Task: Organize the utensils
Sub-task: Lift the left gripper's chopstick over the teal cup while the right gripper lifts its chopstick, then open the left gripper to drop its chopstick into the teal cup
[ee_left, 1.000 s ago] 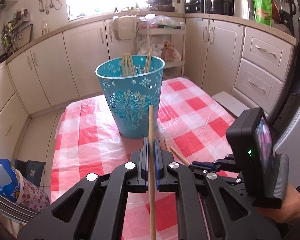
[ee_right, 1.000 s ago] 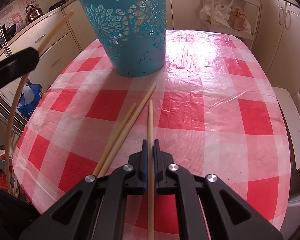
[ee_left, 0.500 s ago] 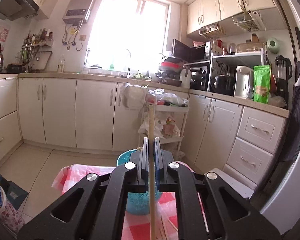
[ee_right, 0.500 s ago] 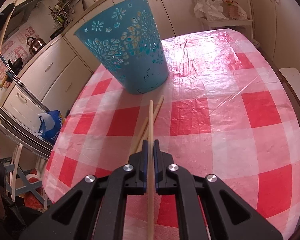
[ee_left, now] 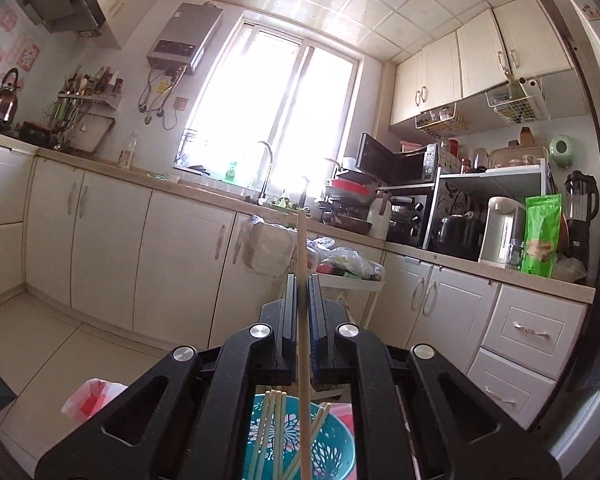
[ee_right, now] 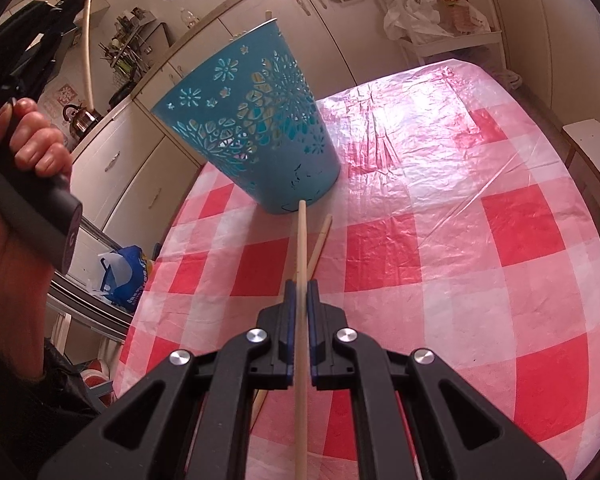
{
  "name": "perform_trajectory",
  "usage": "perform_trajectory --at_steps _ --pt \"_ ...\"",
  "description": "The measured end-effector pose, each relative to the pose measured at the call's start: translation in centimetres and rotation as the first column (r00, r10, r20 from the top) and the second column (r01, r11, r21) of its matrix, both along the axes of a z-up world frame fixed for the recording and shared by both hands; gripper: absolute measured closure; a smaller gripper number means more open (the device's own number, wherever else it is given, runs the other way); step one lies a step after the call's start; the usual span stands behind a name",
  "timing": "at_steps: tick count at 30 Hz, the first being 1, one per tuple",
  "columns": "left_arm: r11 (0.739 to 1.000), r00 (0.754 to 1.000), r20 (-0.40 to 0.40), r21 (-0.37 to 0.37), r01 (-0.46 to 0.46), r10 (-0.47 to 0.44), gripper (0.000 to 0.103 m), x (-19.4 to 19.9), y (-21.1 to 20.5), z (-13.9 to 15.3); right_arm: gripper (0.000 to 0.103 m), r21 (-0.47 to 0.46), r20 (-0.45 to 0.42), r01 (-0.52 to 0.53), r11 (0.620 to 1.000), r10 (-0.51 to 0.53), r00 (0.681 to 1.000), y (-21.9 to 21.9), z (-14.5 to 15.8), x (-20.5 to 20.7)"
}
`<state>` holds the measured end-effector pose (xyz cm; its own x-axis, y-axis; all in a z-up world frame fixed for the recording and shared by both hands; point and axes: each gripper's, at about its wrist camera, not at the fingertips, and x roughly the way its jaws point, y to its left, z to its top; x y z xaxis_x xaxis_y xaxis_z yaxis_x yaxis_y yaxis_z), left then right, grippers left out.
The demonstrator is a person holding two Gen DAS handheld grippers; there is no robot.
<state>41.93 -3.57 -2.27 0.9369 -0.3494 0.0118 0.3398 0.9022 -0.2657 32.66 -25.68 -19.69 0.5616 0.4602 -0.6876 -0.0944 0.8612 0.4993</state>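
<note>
Chopstick (ee_left: pixel 302 248) clamped in left gripper (ee_left: pixel 302 292), jaws pinched together on its shaft, stick running straight up the centre of the left wrist view from bottom edge to above the fingertips. Blue bin (ee_left: pixel 332 448) sits at the bottom centre of that view, seen through the gap in the gripper frame; its open mouth faces up, with several chopsticks already leaning inside. So the bin lies below and slightly ahead of the left claw, while the held stick's long axis runs roughly level, pointing at the cabinets, not at the bin's mouth. Judgement: the tail end of the stick looks to hang over the opening, but the stick must tip towards vertical before it can drop in cleanly. Right gripper (ee_right: pixel 300 292) is likewise closed on a second chopstick (ee_right: pixel 301 248), angled down at the checked tablecloth (ee_right: pixel 460 240); its tip lies near the foot of the bin in the centre of the right wrist view, pointing at the wall, not the rim. One loose chopstick (ee_right: pixel 319 244) lies on the cloth just right of it, partly crossed under. Left hand (ee_right: pixel 24 168) shows at the upper left of the right view, raised above rim height. Left side appears nearer to a drop; right stick still needs lifting over the rim.
</note>
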Motion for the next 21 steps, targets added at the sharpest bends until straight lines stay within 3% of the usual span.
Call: perform_trajectory --at_steps 6,12,21 --pt "0.999 0.999 0.005 0.004 -0.046 0.046 0.098 2.9 -0.3 -1.1 0.097 0.007 -0.009 0.02 1.0 -0.02 1.0 -1.2 -0.6 0.2" --pt "0.993 0.995 -0.028 0.075 -0.095 0.098 0.098 4.7 -1.2 -3.5 0.097 0.012 -0.021 0.022 1.0 -0.022 1.0 -1.7 -1.1 0.3" --pt "0.976 0.992 -0.09 0.207 -0.066 0.086 0.097 3.7 -2.3 -6.4 0.097 0.029 0.007 0.061 0.998 -0.061 0.998 -2.7 -0.2 0.1"
